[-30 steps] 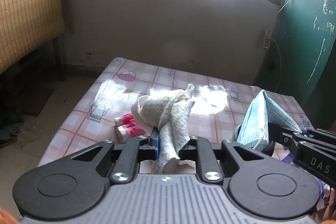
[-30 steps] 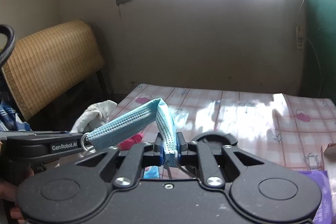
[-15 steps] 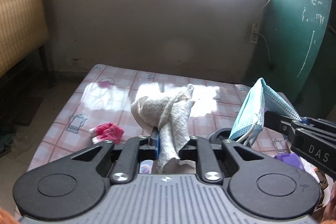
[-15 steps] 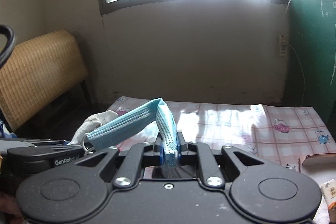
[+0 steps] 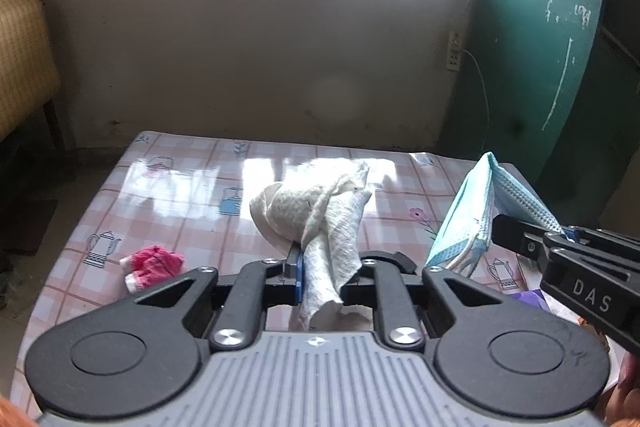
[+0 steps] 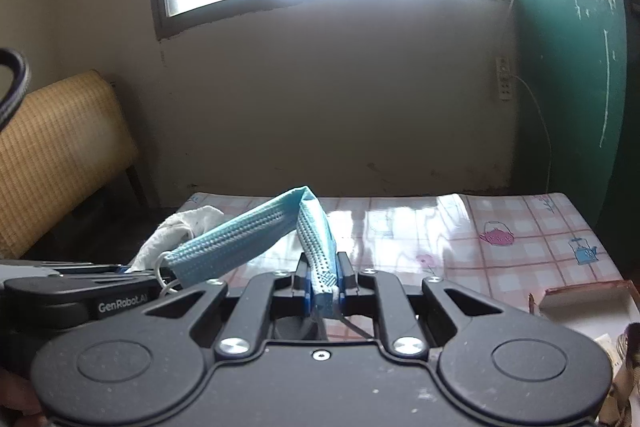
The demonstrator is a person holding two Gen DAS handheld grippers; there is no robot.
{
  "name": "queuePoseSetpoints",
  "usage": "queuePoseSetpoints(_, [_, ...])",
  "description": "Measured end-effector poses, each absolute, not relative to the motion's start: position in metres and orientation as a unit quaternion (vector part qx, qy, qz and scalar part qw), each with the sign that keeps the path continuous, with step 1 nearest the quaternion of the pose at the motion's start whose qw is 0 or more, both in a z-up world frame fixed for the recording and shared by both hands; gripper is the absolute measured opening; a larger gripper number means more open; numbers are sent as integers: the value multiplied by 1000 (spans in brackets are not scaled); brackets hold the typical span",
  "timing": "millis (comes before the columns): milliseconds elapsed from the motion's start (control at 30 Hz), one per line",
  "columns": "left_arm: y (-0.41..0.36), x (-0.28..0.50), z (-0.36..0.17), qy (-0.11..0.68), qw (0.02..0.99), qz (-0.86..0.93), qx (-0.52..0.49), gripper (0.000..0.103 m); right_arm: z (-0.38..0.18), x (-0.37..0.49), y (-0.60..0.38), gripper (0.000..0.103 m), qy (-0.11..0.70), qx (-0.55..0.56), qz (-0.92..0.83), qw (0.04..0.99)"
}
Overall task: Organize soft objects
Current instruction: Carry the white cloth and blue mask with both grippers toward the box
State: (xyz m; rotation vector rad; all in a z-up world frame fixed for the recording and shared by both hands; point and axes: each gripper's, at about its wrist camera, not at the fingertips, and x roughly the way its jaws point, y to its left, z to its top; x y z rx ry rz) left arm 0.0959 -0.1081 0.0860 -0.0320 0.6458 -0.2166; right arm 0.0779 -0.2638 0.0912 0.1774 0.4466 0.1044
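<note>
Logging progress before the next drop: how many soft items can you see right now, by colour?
White: 1, the cloth in the left gripper
Blue: 1, the face mask in the right gripper
Pink: 1, the small fabric piece on the table
Total: 3

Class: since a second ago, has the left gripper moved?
Yes. The left gripper, shut on the white cloth, moved rightward: the pink cloth on the table slid left.

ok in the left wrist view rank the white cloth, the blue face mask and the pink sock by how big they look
1. white cloth, largest, but it hangs in the left gripper close to the camera, which inflates it
2. blue face mask, held in the right gripper, somewhat smaller
3. pink sock, smallest, lying on the table
</note>
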Motion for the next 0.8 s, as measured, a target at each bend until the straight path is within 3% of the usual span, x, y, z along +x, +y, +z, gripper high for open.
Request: queuePoseSetpoints(800, [-166,91,82,323,933,-156,8,18,86,61,-318,15,219,105,5,970])
